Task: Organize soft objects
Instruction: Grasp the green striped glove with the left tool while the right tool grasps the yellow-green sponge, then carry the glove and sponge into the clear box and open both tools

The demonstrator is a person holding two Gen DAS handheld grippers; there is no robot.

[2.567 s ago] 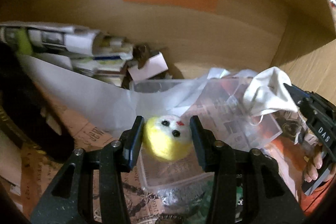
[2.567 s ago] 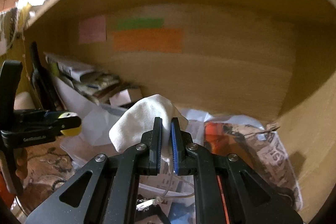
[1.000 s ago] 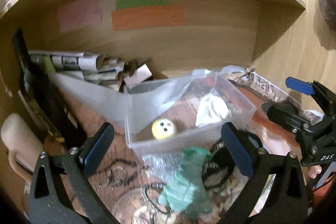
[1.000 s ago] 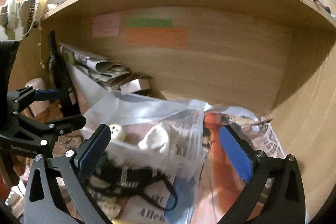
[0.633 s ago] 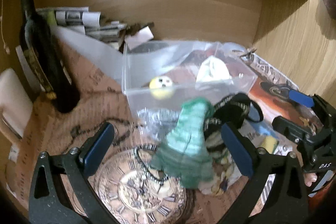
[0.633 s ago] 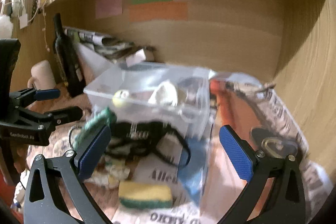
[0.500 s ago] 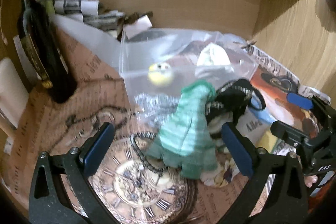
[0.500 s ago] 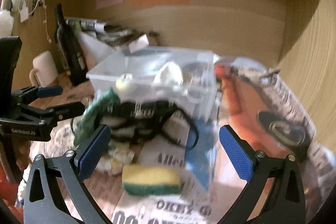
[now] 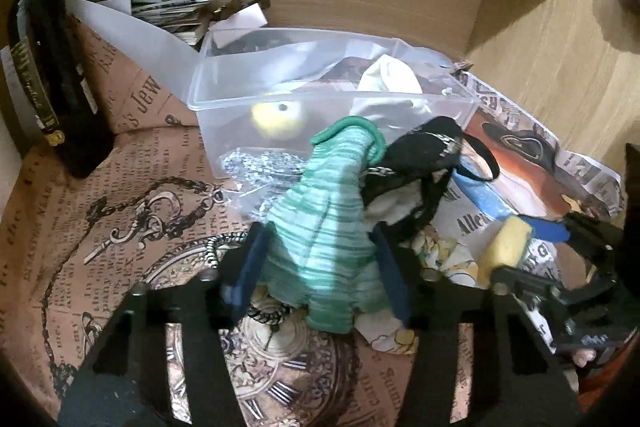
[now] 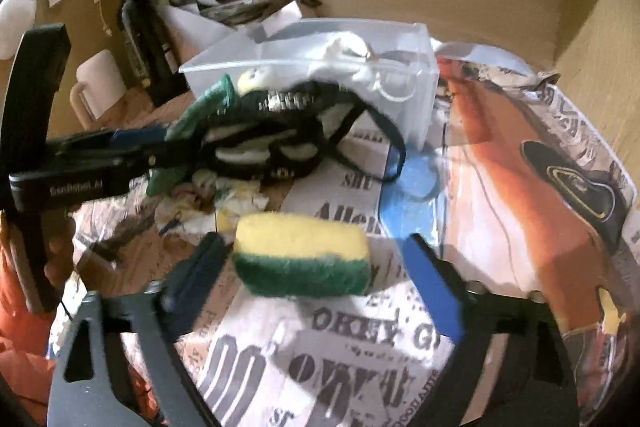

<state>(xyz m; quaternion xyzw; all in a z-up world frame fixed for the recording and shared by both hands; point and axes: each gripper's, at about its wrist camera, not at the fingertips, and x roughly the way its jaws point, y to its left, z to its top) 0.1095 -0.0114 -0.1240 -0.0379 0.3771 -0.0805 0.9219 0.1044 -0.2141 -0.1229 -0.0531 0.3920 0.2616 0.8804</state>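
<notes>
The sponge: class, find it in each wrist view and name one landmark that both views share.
Left wrist: sponge at lower right, by the right gripper.
Right wrist: sponge at lower centre, between the open gripper's pads.
Shared landmark: the clear box.

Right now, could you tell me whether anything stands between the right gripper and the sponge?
Nothing visible does. The yellow-and-green sponge lies on the newspaper directly between the open fingers of the right gripper, with no other item in that gap. The black strappy garment and the clear plastic box sit farther back.
</notes>
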